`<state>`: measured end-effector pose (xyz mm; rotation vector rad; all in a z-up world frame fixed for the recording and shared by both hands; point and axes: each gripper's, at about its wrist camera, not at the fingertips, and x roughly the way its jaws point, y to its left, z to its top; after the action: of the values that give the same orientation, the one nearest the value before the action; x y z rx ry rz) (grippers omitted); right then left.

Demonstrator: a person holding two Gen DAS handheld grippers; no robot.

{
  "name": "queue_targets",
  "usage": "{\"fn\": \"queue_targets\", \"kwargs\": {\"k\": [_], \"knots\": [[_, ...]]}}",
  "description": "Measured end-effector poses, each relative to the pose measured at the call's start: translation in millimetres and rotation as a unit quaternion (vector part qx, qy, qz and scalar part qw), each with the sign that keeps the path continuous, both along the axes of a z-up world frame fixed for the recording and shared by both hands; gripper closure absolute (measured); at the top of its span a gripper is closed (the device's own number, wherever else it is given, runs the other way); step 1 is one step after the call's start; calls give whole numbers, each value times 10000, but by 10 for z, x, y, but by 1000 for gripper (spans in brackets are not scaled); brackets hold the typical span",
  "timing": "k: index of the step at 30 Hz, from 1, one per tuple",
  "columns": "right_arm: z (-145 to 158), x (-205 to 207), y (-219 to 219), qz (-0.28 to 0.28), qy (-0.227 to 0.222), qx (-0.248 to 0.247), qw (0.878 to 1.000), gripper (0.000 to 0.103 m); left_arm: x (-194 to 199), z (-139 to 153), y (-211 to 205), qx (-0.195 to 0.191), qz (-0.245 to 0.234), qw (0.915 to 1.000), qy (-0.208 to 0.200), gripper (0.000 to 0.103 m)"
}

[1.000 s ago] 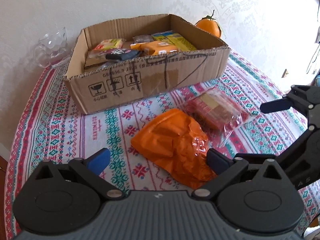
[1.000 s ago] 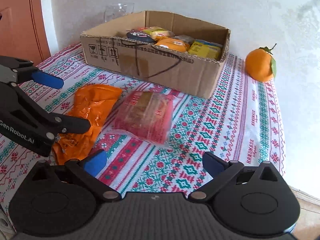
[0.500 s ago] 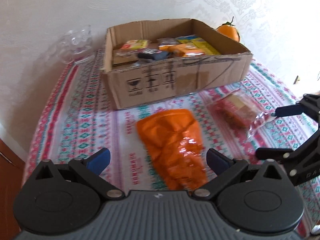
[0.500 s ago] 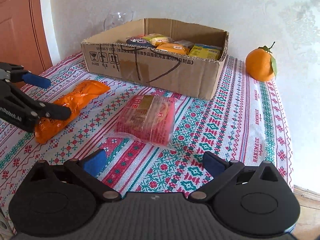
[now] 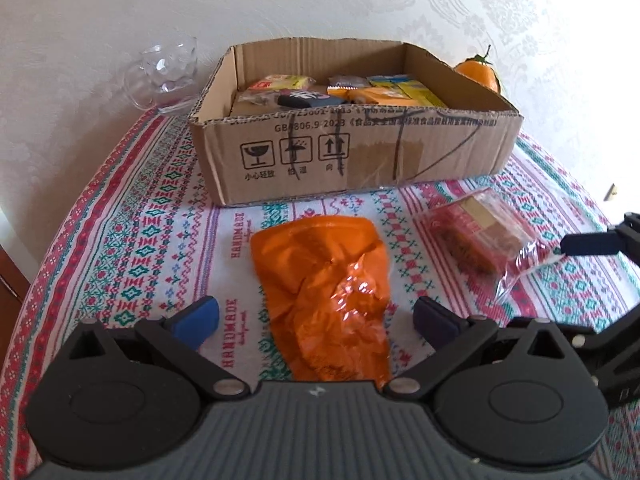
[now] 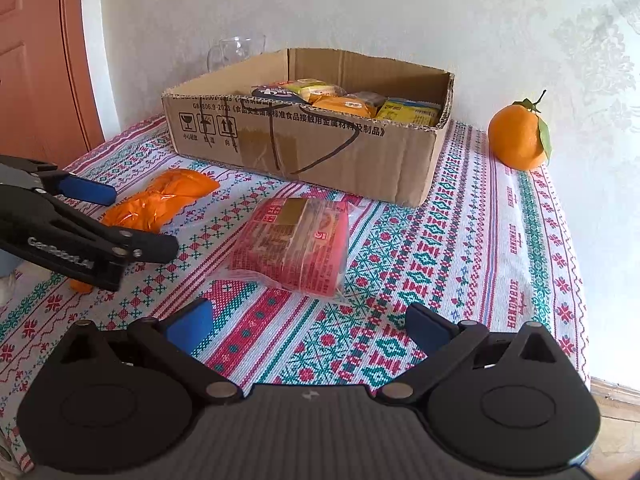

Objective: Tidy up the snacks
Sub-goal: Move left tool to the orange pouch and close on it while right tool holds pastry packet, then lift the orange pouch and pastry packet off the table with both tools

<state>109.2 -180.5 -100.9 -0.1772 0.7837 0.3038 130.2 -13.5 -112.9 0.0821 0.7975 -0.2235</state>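
Note:
A crumpled orange snack bag lies on the patterned tablecloth in front of an open cardboard box that holds several small snack packs. My left gripper stands open, its fingers on either side of the orange bag's near end, not touching it. A red clear-wrapped pack of cakes lies to the right of the bag. Just short of that pack my right gripper hovers open with nothing in it; one of its fingertips shows at the left wrist view's right edge.
A mandarin orange with a leaf sits by the wall behind the box's right corner. A clear glass mug stands at the back left. The table edge drops off at right; a brown door is at left.
The left gripper has swung leftward and squared up behind the orange bag. The right gripper has drawn back slightly and faces the red pack. Nothing was grasped.

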Motion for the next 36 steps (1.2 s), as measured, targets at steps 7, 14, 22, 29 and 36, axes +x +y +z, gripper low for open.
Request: {"fn": "queue_targets", "kwargs": {"k": [7, 14, 22, 29, 36], "knots": [[-19, -28, -15, 56, -146, 51, 9999, 0, -39, -13, -95, -31, 172, 9998, -58, 1], [-29, -15, -14, 66, -183, 70, 9998, 0, -81, 15, -188, -69, -56, 9999, -107, 20], [-30, 51, 44, 25, -162, 62, 9998, 0, -69, 65, -62, -94, -41, 9998, -144, 41], [-48, 203, 186, 74, -160, 70, 9998, 0, -25, 75, 120, -111, 238, 9996, -96, 41], [-55, 399, 336, 60, -125, 57, 9999, 0, -27, 69, 137, -76, 255, 9996, -123, 42]]}}
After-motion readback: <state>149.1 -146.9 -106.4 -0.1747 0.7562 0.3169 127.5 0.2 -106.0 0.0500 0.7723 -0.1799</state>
